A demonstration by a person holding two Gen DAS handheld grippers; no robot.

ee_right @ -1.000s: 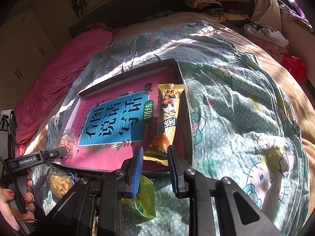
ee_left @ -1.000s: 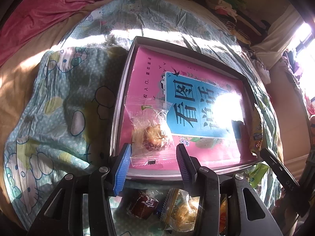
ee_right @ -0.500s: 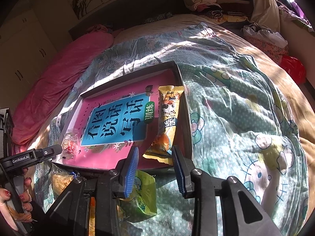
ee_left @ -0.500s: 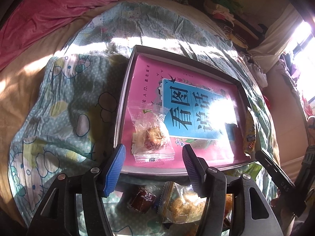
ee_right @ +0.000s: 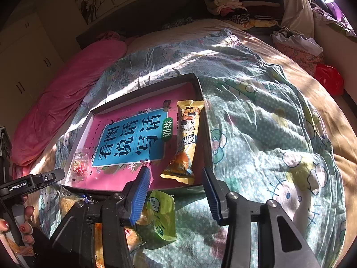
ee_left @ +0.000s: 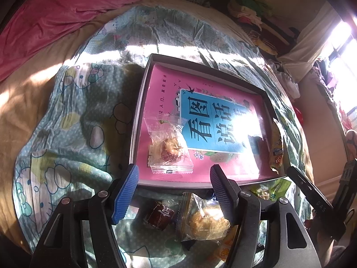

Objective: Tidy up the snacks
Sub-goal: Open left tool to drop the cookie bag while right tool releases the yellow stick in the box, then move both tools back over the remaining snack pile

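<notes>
A shallow grey box (ee_left: 142,102) with a pink and blue printed bottom lies on the bed. A clear packet with a pastry (ee_left: 167,147) rests in its near left corner, just beyond my left gripper (ee_left: 174,176), whose jaws are opening with nothing between them. A long yellow snack bar (ee_right: 186,143) lies along the box's right side (ee_right: 204,102). My right gripper (ee_right: 176,176) hovers at its near end, jaws opening, pads off the wrapper. Loose snacks lie in front of the box: a dark red candy (ee_left: 158,214), a clear pastry packet (ee_left: 205,218) and a green packet (ee_right: 161,212).
The bed is covered by a rumpled green cartoon-print quilt (ee_right: 267,134), with a pink blanket (ee_left: 55,11) at the far left. Clothes are piled at the far edge (ee_right: 232,6). A hand (ee_right: 20,227) holds the left gripper's body at the left edge of the right wrist view.
Both grippers let go and widened: the left one released the pastry packet and drew back a little, the right one released the yellow bar's near end. Both snacks stay in the box.
</notes>
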